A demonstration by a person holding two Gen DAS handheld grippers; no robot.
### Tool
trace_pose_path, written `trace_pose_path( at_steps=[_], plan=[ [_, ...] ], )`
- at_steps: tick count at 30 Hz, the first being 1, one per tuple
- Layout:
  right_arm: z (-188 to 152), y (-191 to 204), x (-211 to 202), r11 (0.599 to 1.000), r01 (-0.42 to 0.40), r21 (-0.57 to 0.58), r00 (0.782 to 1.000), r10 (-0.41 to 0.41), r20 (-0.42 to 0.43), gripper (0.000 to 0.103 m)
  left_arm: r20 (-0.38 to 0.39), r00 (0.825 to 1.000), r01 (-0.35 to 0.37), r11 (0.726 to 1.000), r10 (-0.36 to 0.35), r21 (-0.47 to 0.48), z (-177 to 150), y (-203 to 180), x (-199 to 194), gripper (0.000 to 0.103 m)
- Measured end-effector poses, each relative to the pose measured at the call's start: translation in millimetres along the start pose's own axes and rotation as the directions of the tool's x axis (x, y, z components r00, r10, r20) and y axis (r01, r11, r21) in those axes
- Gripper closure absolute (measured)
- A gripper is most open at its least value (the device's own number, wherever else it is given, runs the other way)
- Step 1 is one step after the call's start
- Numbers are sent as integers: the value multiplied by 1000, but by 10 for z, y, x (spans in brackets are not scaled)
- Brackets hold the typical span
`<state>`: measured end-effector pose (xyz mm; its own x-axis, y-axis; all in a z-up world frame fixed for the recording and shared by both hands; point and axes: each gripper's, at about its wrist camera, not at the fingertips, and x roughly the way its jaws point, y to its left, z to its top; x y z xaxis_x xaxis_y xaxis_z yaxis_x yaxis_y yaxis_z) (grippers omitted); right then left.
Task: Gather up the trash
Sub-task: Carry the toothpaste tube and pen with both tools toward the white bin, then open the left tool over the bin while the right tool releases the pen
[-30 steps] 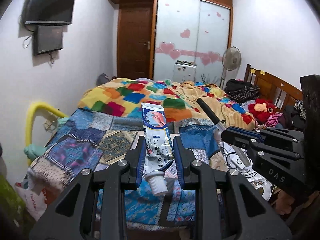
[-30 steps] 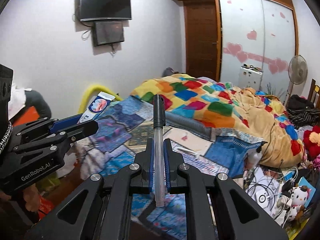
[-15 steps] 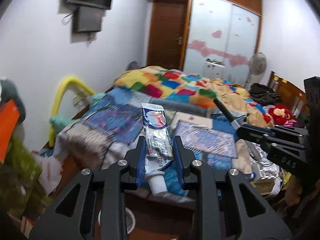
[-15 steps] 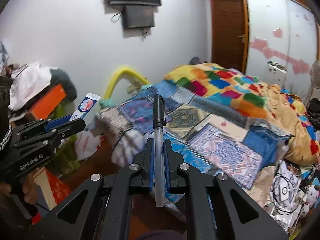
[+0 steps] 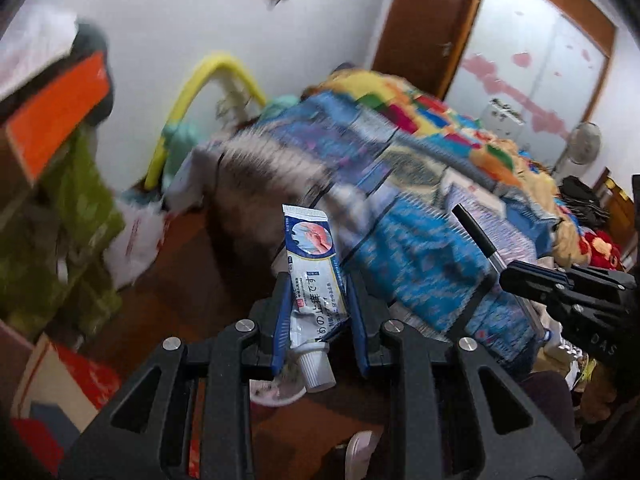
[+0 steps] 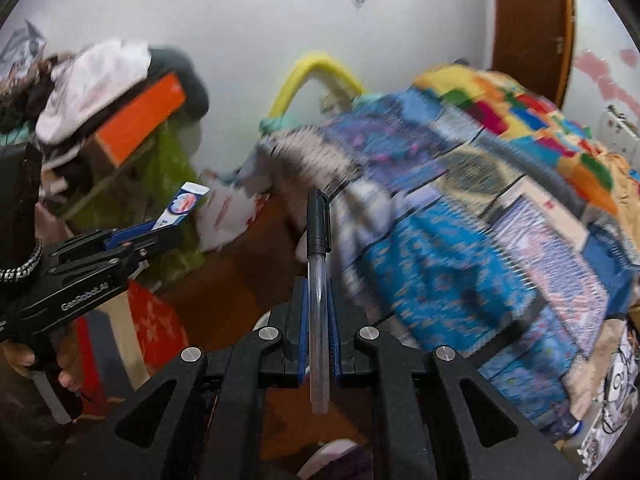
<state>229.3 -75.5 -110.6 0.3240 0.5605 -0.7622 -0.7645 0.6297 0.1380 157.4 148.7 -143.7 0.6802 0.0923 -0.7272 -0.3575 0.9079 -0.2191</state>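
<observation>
Bed [image 5: 420, 248] shifted right, crimped tube [image 5: 314, 280], clear pen [image 6: 319, 304]

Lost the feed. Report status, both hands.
Left gripper shut on tube. Right gripper shut on pen. Bed ahead, floor below; nothing blocking.

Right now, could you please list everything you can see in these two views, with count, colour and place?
tube of ointment: one, white and blue, clamped in the left gripper, cap toward the camera.
pen: one, clear barrel with black cap, clamped in the right gripper.
bed: one, blue patterned cover and multicoloured quilt, centre right.
yellow arch: one, yellow, against the wall beside the bed.
orange box: one, orange, on the pile at left.
plastic bag: one, white, on the floor beside the bed.
wooden door: one, brown, far wall.
fan: one, pale, by the wardrobe.
left gripper: black, blue pads.
right gripper: black, blue pads.
</observation>
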Motion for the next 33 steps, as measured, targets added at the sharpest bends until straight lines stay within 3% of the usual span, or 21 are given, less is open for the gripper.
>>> trace_pose_path(
  at_steps=[4, 8, 16, 22, 28, 33],
  plan=[
    [-101, 187, 400, 999, -28, -35, 994, 24, -104, 95, -111, 994, -15, 997, 6, -80, -314, 276, 374, 76],
    [-209, 298, 809, 997, -65, -48, 975, 53, -217, 95, -210, 978, -28, 989, -3, -147, -582, 512, 708, 76],
    [-350, 418, 1510, 994, -106, -38, 918, 83, -388, 94, -394, 919, -64, 973, -30, -222, -1012, 769, 1333, 76],
    [-325, 428, 1895, 993, -112, -22, 888, 90, -451, 94, -457, 887, -68, 963, -61, -260, -1066, 860, 1618, 76],
    [-219, 407, 2076, 988, -149, 31, 864, 146, -482, 92, -467, 882, -77, 957, -65, -279, -899, 927, 1725, 76],
    [-192, 377, 2032, 992, -121, 17, 875, 115, -470, 81, -442, 897, -93, 966, -24, -241, -803, 887, 1627, 71]
  ],
)
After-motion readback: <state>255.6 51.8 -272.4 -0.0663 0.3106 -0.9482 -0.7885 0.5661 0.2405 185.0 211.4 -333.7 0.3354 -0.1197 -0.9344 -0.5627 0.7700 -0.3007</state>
